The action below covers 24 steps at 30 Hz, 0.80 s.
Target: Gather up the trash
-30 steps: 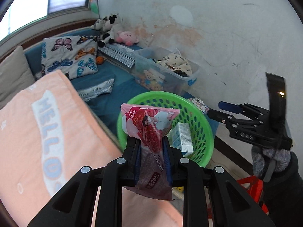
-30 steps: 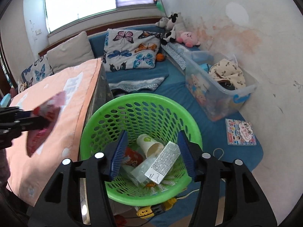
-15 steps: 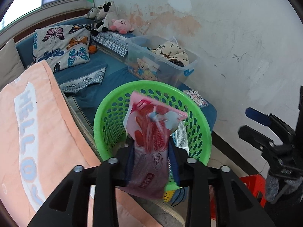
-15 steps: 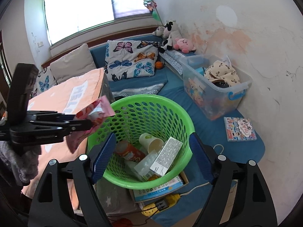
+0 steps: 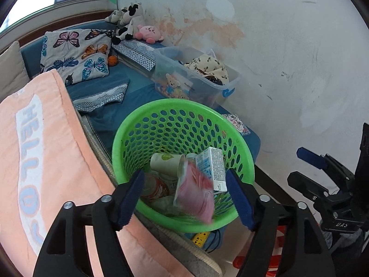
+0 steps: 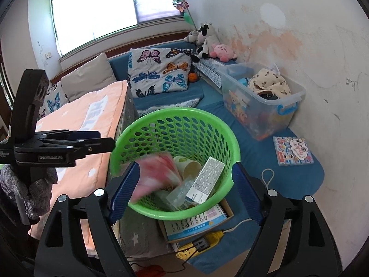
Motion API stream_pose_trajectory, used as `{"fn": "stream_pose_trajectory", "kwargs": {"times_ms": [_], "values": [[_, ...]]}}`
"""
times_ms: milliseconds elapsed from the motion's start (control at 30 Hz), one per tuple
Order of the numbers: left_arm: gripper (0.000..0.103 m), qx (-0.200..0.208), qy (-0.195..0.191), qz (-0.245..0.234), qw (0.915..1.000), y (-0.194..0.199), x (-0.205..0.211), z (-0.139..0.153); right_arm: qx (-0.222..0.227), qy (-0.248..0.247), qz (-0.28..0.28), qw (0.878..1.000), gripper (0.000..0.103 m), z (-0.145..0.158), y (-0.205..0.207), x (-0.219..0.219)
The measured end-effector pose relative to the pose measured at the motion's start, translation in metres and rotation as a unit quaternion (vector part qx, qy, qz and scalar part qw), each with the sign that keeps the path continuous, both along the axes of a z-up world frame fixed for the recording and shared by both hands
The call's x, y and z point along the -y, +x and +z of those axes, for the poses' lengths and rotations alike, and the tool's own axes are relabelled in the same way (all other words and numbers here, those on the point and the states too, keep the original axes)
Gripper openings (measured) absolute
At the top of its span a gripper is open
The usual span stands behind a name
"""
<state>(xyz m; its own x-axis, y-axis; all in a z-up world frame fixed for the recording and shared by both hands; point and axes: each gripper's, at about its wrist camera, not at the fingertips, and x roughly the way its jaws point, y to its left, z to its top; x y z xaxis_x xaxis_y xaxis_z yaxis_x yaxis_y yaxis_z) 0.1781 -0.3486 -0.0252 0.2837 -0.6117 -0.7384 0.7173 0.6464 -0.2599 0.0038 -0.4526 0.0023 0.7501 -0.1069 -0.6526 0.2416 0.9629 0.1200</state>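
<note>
A green perforated basket (image 5: pixel 175 113) (image 6: pixel 175 117) holds trash: a paper cup (image 5: pixel 165 162) (image 6: pixel 191 167), a white carton (image 5: pixel 213 168) (image 6: pixel 205 181) and other pieces. A pink snack wrapper (image 5: pixel 194 195) (image 6: pixel 156 173), motion-blurred, is falling inside the basket, free of any gripper. My left gripper (image 5: pixel 188 197) is wide open above the basket's near rim; it also shows in the right wrist view (image 6: pixel 96 142). My right gripper (image 6: pixel 185 192) is wide open and empty above the basket; it shows at the right in the left wrist view (image 5: pixel 299 164).
An orange "HELLO" blanket (image 5: pixel 34 150) covers the surface left of the basket. A clear storage bin (image 6: pixel 260 101) with clothes and toys stands behind. A booklet (image 6: pixel 293 151) lies on the blue mat. A yellow power strip (image 6: pixel 200 243) and books (image 6: pixel 196 222) lie under the basket.
The left gripper has opened and let go of the pink wrapper, which is dropping into the basket. The right gripper has stayed open and drawn back slightly.
</note>
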Motion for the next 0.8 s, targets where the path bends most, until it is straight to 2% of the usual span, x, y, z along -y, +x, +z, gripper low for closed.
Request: {"fn": "stream_pose_trajectory", "kwargs": {"times_ms": [333,400,567,800], "values": [[0.084,0.041,-0.005,0.033,0.9986,-0.017,-0.047,0.018,0.014,0.007,0.024,1.0,0.086,0.006,0.0,-0.026],[0.091,0.051,-0.004,0.044,0.9977,-0.02,-0.06,0.024,0.017,0.004,0.032,0.999,0.087,0.008,0.001,-0.034],[0.093,0.072,-0.006,0.081,0.9941,-0.028,-0.099,0.037,0.025,-0.004,0.057,0.998,0.09,0.012,0.004,-0.058],[0.095,0.1,0.013,0.132,0.986,-0.042,-0.148,0.047,0.028,-0.004,0.082,0.996,0.093,0.011,0.008,-0.089]]}}
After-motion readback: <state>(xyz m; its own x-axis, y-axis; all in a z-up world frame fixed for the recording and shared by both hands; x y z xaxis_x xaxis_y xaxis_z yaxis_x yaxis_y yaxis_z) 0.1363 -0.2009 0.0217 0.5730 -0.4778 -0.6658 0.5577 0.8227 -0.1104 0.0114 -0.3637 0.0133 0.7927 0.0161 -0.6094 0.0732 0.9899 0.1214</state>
